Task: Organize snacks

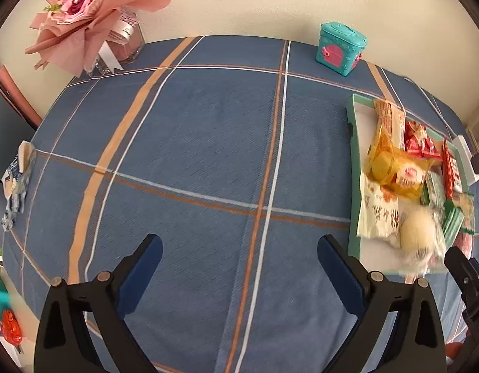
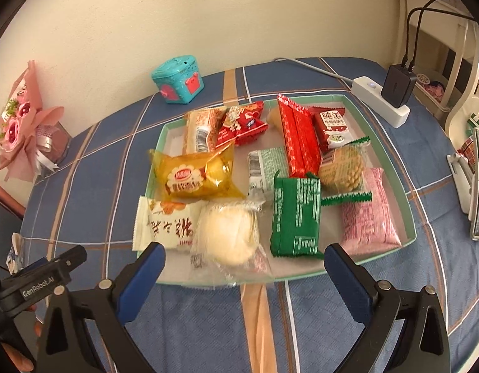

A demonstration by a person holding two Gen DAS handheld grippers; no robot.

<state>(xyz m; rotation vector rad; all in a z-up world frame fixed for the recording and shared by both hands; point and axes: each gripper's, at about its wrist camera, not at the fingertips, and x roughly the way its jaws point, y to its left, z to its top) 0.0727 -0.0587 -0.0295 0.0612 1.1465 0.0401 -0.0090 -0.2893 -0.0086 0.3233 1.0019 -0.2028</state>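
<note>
A green-rimmed tray (image 2: 409, 217) holds several wrapped snacks: a yellow cake pack (image 2: 196, 175), a round white bun (image 2: 228, 236), a white pack (image 2: 165, 225), a green pack (image 2: 297, 216), a pink pack (image 2: 368, 211) and a long red pack (image 2: 298, 136). My right gripper (image 2: 244, 256) is open and empty, just in front of the tray's near rim. My left gripper (image 1: 239, 248) is open and empty over bare cloth, left of the tray (image 1: 353, 168). The bun (image 1: 418, 233) shows blurred in the left wrist view.
A blue plaid cloth (image 1: 192, 155) covers the table. A teal toy box (image 2: 179, 80) and a pink bouquet (image 1: 87, 15) stand by the wall. A white power strip with a black charger (image 2: 393, 93) lies behind the tray. A blue-white wrapper (image 1: 17, 183) lies at the left edge.
</note>
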